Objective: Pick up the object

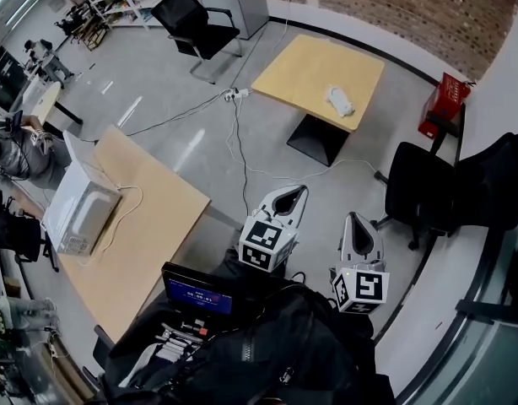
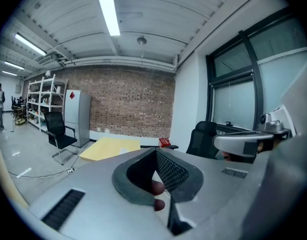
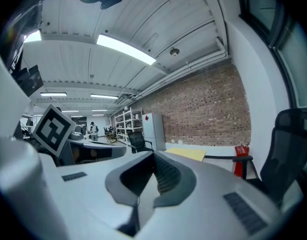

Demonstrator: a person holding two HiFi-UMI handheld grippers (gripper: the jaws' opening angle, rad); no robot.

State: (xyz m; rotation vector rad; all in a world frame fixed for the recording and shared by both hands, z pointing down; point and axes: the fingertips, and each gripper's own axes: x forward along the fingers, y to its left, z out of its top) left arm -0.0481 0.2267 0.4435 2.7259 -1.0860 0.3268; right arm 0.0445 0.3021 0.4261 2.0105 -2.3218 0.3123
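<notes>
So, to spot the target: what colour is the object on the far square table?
White object, on a pale wooden table; best in the head view.

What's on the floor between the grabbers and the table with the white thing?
Head view: gray floor crossed by white cables, then the black table base.

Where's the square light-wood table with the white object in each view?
Head view: square table, upper centre-right.
Left gripper view: below and left of centre, under the brick wall.
Right gripper view: below and just right of centre.
Shared landmark: the brick wall behind it.
</notes>
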